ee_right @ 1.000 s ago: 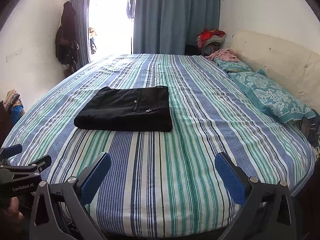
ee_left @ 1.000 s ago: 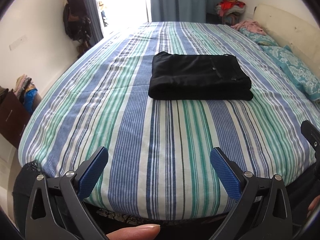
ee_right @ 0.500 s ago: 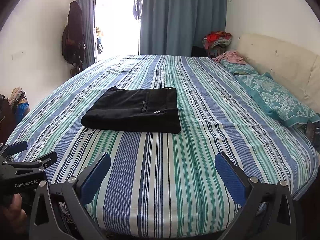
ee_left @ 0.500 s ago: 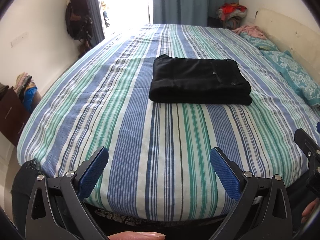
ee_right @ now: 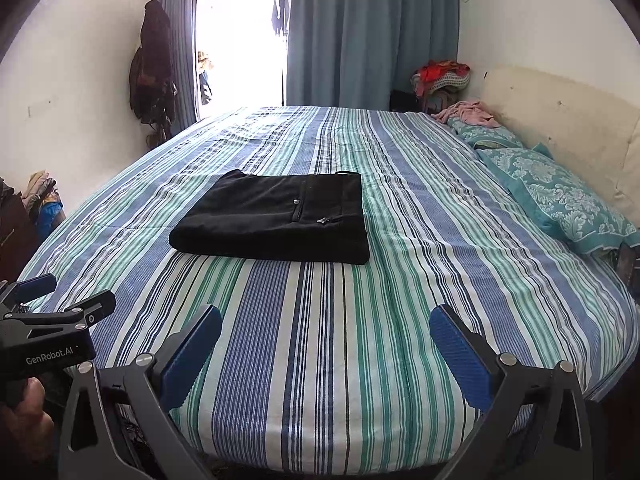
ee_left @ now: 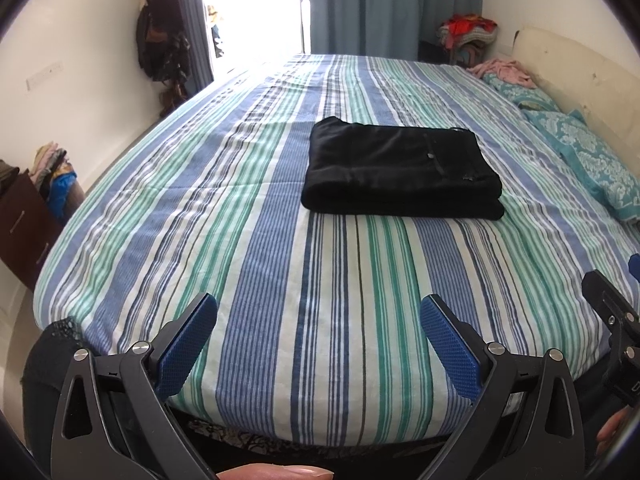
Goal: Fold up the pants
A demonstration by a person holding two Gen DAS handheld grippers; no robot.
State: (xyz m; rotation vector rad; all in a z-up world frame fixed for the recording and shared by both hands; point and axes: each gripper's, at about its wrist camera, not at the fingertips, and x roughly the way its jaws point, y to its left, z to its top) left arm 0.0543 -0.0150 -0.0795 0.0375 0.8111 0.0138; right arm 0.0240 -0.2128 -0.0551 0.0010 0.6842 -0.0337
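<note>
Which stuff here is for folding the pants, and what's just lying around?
For the job: folded black fabric pants; left hand-held gripper; right hand-held gripper.
Lying about: teal patterned pillow; crumpled pink cloth; dark hanging coat.

left wrist: foot edge, faces bed | right wrist: same, rightward | shared: pants

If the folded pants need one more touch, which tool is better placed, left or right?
Left, slightly. The black pants lie nearly straight ahead of the left tool; from the right tool they sit off to the left. Both are open and back.
</note>
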